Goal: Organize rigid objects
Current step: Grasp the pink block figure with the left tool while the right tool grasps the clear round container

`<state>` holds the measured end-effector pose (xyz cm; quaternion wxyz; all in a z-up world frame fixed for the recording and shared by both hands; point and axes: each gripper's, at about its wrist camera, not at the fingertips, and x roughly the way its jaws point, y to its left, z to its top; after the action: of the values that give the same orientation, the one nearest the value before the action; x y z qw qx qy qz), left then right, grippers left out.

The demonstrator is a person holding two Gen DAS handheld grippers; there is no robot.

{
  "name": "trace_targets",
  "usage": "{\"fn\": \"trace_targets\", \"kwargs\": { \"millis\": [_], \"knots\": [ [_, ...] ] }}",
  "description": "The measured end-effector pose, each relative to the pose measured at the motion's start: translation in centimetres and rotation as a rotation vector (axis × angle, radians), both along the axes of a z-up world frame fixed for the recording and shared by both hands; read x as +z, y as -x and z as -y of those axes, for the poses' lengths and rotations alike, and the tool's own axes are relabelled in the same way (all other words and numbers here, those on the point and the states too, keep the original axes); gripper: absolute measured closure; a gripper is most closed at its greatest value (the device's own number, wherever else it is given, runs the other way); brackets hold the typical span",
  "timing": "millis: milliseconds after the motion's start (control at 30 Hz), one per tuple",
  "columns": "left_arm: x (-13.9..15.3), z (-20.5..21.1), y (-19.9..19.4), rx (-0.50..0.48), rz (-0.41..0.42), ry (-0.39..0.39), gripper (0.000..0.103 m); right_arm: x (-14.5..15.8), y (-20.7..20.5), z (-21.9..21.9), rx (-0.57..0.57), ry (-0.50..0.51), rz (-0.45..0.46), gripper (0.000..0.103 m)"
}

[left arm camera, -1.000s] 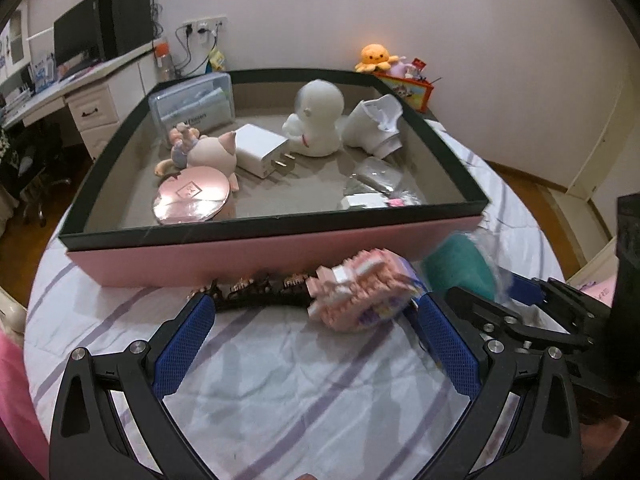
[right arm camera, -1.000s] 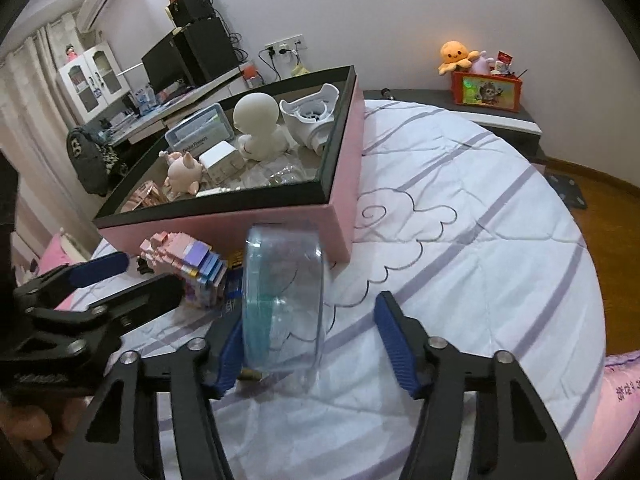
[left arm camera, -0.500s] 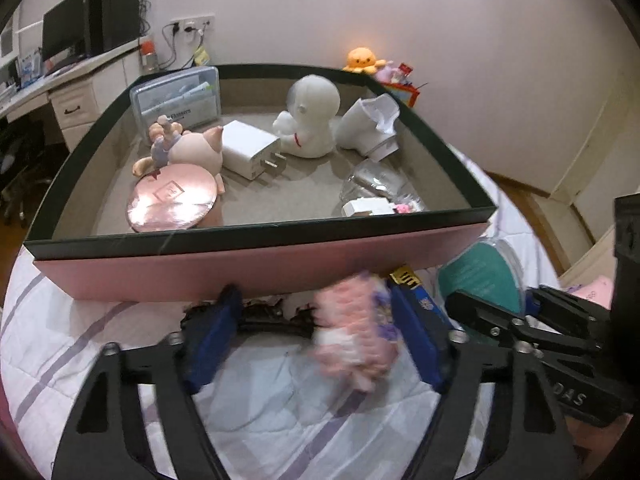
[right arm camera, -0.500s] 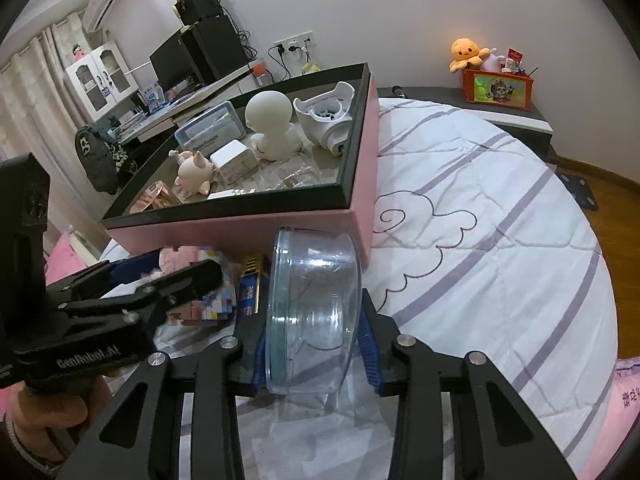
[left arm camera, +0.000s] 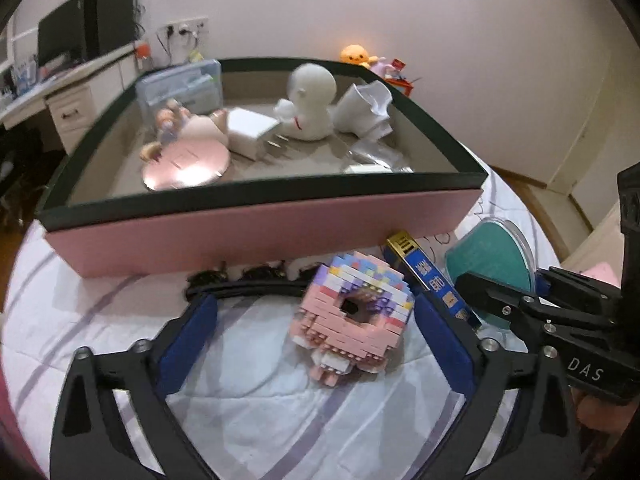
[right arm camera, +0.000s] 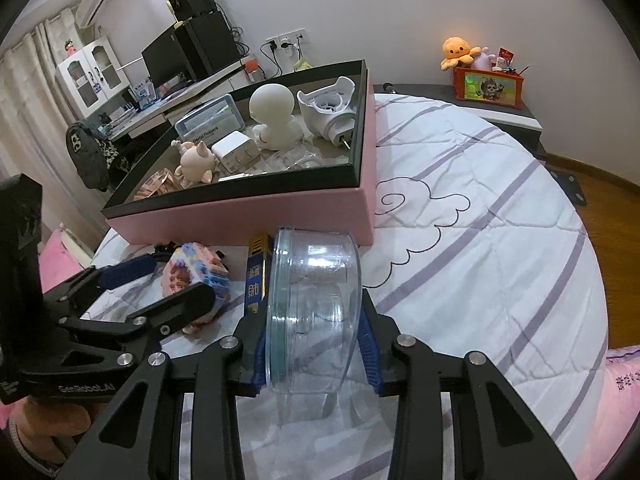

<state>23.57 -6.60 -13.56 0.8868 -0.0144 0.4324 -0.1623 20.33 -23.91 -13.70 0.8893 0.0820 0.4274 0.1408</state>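
A: Gripping looks sound on the right: the right tool [right arm camera: 316, 344] is clenched on the clear round plastic container with a teal base [right arm camera: 314, 304], standing on edge on the striped white bedspread [right arm camera: 480, 248] just in front of the pink box with a dark rim [right arm camera: 256, 216].

B: And the left tool [left arm camera: 316, 332]?

A: Its jaws have just been opening; they stand apart around the pink-and-lilac brick-built doughnut [left arm camera: 354, 314], which lies on the bed, the pads not pressing it.

B: So centre the doughnut, close gently on its flat sides, and lift the container clear of the rim before lowering it into a bare patch.
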Motion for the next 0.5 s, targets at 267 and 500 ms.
{"fn": "trace_targets", "kwargs": {
  "millis": [267,500],
  "knots": [
    [-0.3,0.5,0.9,-0.06,-0.027,0.037,0.052,-0.1,-0.1,0.1,-0.009,0.005,-0.006,0.065],
    [0.5,-1.0,2.1,-0.047,-0.023,0.071,0.052,0.7,0.5,0.0,-0.005,-0.001,0.009,0.065]
  ]
}}
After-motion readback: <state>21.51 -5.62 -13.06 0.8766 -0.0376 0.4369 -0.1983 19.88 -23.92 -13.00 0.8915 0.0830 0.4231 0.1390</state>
